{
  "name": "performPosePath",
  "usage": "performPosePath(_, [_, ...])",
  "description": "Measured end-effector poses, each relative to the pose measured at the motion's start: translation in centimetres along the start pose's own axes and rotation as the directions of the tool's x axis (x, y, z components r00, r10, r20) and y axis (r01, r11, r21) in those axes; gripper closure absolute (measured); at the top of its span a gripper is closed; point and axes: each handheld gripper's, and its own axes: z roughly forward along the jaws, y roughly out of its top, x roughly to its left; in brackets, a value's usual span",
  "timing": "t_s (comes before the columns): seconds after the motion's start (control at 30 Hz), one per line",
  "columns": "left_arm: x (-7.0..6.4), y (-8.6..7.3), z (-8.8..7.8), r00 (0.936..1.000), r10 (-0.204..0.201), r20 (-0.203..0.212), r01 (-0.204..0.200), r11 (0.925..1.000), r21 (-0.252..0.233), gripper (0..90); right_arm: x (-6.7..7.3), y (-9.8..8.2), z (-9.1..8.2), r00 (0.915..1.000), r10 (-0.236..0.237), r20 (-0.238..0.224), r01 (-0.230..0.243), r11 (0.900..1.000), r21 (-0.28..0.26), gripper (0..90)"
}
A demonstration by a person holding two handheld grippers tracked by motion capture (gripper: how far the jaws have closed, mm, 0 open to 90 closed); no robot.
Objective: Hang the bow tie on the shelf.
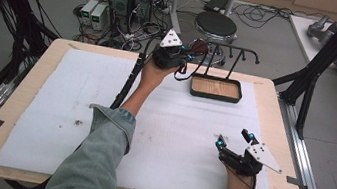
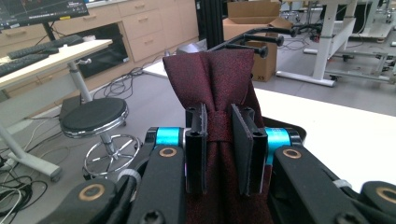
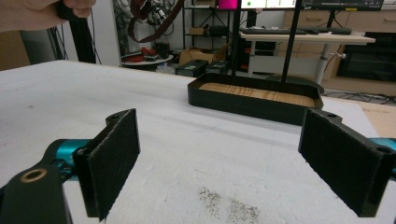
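Left gripper view: left gripper (image 2: 218, 140) pinches the dark red necktie (image 2: 212, 79), soft, light, slippery; a bunched fold holds best. Right gripper (image 3: 219, 163) jaws stand apart.

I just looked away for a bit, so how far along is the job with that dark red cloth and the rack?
Done: the left gripper has the dark red cloth pinched and lifted off the table. In hand: it holds the cloth near the black rack above the tray. Left: the cloth isn't on a peg yet. The right gripper rests open on the table, holding nothing.
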Motion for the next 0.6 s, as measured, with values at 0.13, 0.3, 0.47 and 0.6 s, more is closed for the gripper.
performPosePath(0.13, [-0.2,-0.1,0.6,1.0000,0.010,0.001,-0.010,0.9999,-0.004,75.9,0.0,0.0,0.0,1.0000,0.001,0.000,-0.001,1.000,0.001,11.8])
performPosePath(0.3, [0.0,-0.5,1.0,0.9999,0.002,-0.011,-0.002,0.9999,-0.012,75.9,0.0,0.0,0.0,1.0000,0.000,0.001,0.000,1.000,0.001,11.8])
performPosePath(0.47, [0.1,-0.7,1.2,0.9993,0.011,-0.035,-0.012,0.9997,-0.020,75.9,0.0,0.0,0.0,1.0000,0.000,0.000,0.000,1.000,0.001,11.8])
performPosePath(0.6, [0.2,-0.9,1.5,0.9988,0.012,-0.047,-0.013,0.9996,-0.024,75.9,0.0,0.0,0.0,1.0000,0.000,0.000,0.000,1.000,0.001,11.8])
